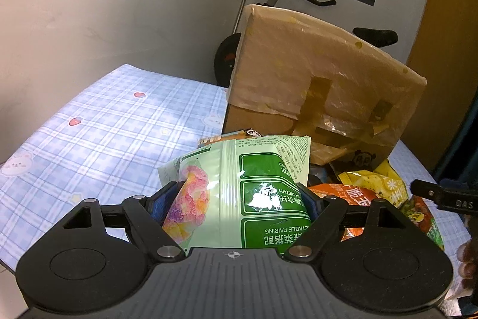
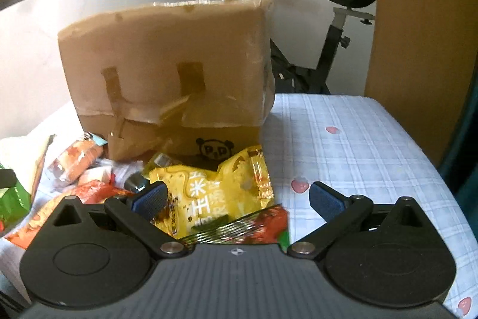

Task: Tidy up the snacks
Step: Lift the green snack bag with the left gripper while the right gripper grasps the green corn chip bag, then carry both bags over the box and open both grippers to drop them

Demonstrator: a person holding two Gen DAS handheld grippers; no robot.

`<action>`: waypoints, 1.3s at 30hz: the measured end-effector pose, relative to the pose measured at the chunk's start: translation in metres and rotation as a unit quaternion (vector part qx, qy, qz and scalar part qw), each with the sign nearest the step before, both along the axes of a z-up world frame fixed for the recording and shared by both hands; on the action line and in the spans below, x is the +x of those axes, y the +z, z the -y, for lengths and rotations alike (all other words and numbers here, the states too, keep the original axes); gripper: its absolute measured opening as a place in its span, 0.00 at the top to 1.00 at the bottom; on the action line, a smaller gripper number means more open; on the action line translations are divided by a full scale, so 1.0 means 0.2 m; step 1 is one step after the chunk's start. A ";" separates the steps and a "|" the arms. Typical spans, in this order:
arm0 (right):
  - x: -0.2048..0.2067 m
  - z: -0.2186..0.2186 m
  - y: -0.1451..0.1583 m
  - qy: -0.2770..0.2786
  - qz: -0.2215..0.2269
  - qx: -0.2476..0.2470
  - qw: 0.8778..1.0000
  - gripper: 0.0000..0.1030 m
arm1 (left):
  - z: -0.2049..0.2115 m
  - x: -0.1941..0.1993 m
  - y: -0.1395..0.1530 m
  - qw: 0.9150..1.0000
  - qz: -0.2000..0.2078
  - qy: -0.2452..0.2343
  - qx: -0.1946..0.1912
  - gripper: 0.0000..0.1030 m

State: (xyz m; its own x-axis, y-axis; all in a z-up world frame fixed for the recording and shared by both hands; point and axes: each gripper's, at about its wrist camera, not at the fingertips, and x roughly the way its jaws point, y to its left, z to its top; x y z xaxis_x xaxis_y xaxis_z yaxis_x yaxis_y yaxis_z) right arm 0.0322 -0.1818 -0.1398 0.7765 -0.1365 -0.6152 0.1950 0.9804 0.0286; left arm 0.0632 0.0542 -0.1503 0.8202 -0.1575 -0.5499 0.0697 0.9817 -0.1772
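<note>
Left gripper (image 1: 236,199) clamps the puffy green bag (image 1: 239,193) while the right gripper (image 2: 236,199) gapes over the yellow packet (image 2: 215,193); squeezing harder could burst it.

Red packet (image 2: 263,226) (partly under yellow bag (image 2: 221,193)) runs behind gripper body

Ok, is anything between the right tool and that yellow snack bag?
Nothing visible blocks it. The right tool is open, with the yellow snack bag directly ahead between its fingers. A red packet lies under the bag's near edge, and the cardboard box stands behind.
</note>
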 end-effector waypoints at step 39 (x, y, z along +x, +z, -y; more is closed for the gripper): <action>-0.25 0.11 0.07 0.031 0.001 0.024 0.999 0.24 | -0.04 -0.03 0.15 0.999 0.036 0.001 0.009 0.19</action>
